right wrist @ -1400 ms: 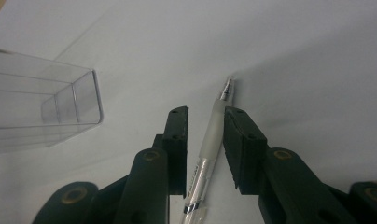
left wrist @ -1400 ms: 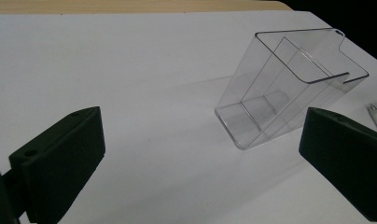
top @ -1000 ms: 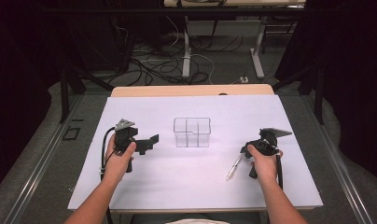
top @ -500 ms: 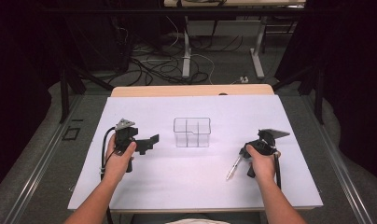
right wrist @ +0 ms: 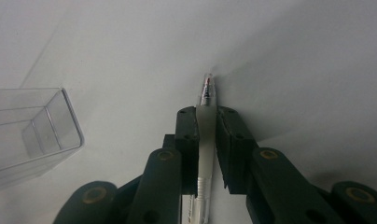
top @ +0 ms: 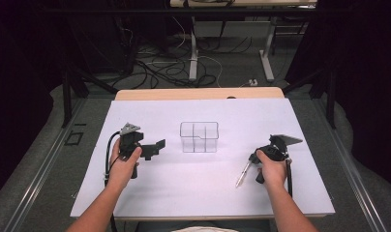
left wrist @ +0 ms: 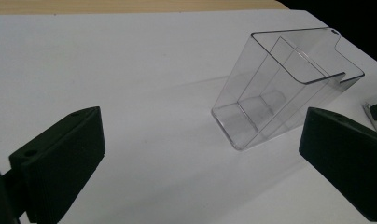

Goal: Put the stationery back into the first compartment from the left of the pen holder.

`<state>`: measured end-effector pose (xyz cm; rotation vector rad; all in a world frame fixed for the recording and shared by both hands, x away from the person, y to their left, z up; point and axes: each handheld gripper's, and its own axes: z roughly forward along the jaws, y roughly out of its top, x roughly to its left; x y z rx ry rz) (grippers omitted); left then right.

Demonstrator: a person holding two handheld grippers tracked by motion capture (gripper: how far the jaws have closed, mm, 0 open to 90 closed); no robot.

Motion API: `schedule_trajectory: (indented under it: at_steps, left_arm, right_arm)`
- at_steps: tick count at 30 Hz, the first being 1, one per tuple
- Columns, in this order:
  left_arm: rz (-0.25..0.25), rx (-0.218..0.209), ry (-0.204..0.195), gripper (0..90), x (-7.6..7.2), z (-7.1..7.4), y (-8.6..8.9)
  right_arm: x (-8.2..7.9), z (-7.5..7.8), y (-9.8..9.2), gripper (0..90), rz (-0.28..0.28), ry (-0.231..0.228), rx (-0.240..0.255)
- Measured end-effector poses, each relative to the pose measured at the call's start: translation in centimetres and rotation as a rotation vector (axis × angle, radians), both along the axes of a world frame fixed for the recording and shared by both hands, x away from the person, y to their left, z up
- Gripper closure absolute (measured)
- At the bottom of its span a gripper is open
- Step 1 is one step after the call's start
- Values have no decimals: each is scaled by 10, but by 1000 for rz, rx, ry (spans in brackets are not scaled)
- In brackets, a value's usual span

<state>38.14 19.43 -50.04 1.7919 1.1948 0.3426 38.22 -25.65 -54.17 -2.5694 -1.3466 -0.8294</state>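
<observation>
My right gripper (right wrist: 206, 122) has just been closing, and its jaws now press on the white pen (right wrist: 206, 140) from both sides, the clear tip poking out past my pads toward the white table (top: 193, 193). The pen lies to the right of the clear organizer (top: 199, 137), well apart from it, slanting on the tabletop under my right hand. I judge the step in hand to be the pick: the grip is made but the lift has not begun, since the pen looks to be resting on the surface. My left gripper (top: 152, 148) waits to the left of the organizer, jaws spread wide with nothing between them, pointed at it. Next I would raise the pen clear of the table, carry it over the organizer, tip it toward upright and lower it into one of the compartments. The organizer is light and see-through, so I would expect to need a straight drop without nudging its walls; my left could steady it.
</observation>
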Motion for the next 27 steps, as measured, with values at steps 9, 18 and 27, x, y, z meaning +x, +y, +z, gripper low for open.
schedule_trajectory:
  at_steps: [9,18,27]
  left_arm:
    - [2,0,-4,1,0,-1,-1]
    - [1,0,-4,1,1,-1,-1]
    - [4,-5,-1,1,1,-1,-1]
  right_arm:
    - [-1,-2,1,804,-15,-20,-14]
    - [-3,4,3,805,3,-62,5]
    - [-3,20,10,806,93,-173,-43]
